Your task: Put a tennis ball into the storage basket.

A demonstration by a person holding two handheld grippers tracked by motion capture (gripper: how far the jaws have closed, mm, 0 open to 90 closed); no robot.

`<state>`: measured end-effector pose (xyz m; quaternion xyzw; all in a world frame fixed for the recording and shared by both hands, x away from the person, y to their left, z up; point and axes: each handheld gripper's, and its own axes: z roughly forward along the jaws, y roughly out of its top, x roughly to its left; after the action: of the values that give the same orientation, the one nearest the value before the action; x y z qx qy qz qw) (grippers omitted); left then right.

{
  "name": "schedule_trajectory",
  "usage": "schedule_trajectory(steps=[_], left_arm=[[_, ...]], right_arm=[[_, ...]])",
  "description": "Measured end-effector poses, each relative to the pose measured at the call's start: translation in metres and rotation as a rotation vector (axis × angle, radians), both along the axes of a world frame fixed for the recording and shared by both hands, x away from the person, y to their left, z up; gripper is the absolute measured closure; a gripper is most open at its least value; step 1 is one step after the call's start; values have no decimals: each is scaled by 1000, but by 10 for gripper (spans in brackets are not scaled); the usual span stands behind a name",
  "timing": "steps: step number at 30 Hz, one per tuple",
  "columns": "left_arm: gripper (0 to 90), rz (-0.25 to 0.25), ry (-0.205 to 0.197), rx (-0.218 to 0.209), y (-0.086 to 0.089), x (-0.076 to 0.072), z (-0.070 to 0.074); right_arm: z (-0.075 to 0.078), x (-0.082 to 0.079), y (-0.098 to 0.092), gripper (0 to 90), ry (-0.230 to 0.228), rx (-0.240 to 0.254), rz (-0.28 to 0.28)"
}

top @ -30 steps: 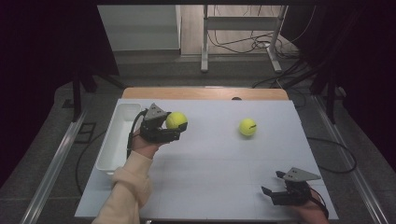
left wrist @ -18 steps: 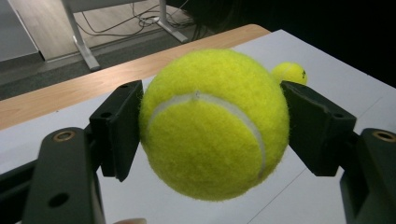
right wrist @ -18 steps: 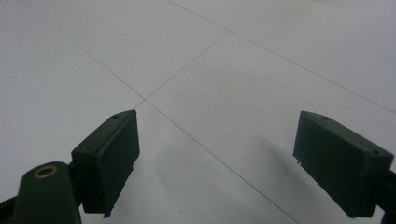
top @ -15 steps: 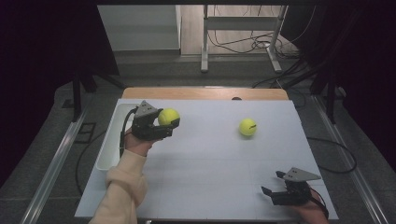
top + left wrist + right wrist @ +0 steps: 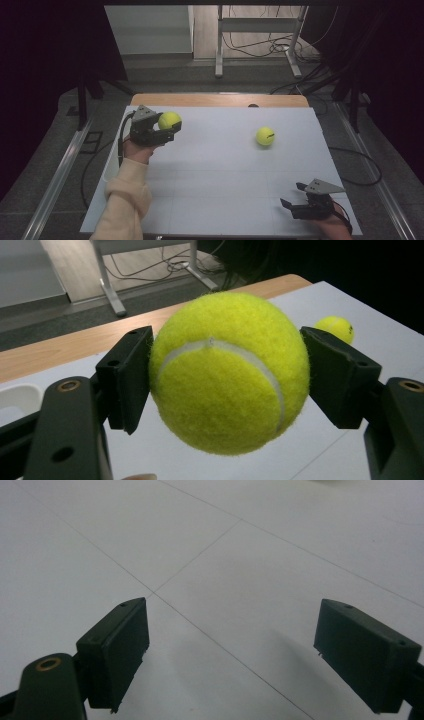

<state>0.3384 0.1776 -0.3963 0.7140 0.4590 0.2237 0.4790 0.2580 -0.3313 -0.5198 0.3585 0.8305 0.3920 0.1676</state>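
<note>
A yellow tennis ball hangs above the back left of the white table, with my left gripper shut on it. In the left gripper view the ball sits squeezed between both black pads. A second tennis ball lies alone on the table at the back right, and the left gripper view has this ball past the right jaw. My right gripper rests low near the front right corner, open. Its own view has nothing between the fingertips but bare table.
A white bin stands along the table's left edge, just beside my left forearm; its corner is in the left gripper view. A wooden strip borders the table's far edge. Cables and metal legs lie on the floor beyond.
My left gripper has carried the held ball leftward and slightly farther back, toward the bin side. The right gripper and the loose ball have stayed put.
</note>
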Motion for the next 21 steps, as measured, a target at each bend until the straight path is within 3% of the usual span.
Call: schedule_trajectory(steps=[10, 21], left_arm=[[263, 42, 14, 29, 18, 2, 6], [264, 86, 44, 33, 35, 9, 4]], right_arm=[[2, -1, 2, 148, -10, 16, 3], [4, -1, 3, 148, -13, 30, 3]])
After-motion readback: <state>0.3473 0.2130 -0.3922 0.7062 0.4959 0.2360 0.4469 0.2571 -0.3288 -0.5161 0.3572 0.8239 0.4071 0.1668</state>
